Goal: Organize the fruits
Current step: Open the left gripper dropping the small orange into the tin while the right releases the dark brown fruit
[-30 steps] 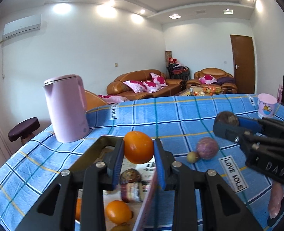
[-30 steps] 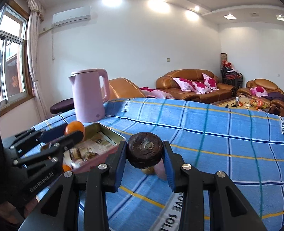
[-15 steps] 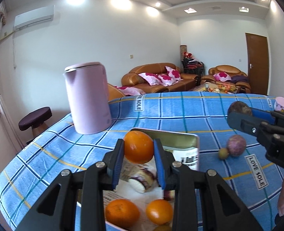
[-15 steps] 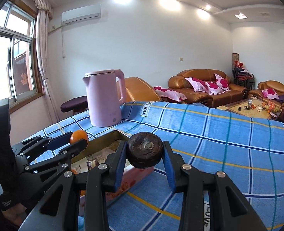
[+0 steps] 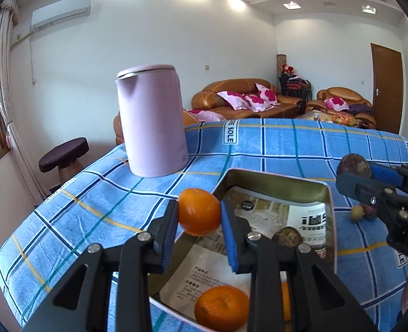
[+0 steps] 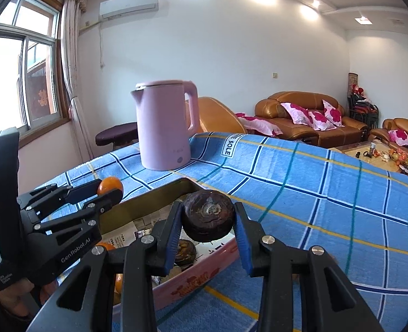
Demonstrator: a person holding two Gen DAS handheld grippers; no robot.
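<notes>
Both grippers shifted over tin | left gripper near rim

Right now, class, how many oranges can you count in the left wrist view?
3: one orange clamped in the left gripper, one whole in the tin at the near end, one sliver behind the gripper's finger. More may be hidden.

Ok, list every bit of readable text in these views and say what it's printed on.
"SOLE": white label on the blue checked tablecloth, label at.
"GenRobot.AI": side of the left gripper.
"DA", cut off: body of the right gripper.
Newspaper lining the tin: print too small to read.
Pink tin wall's red lettering: blurred.
</notes>
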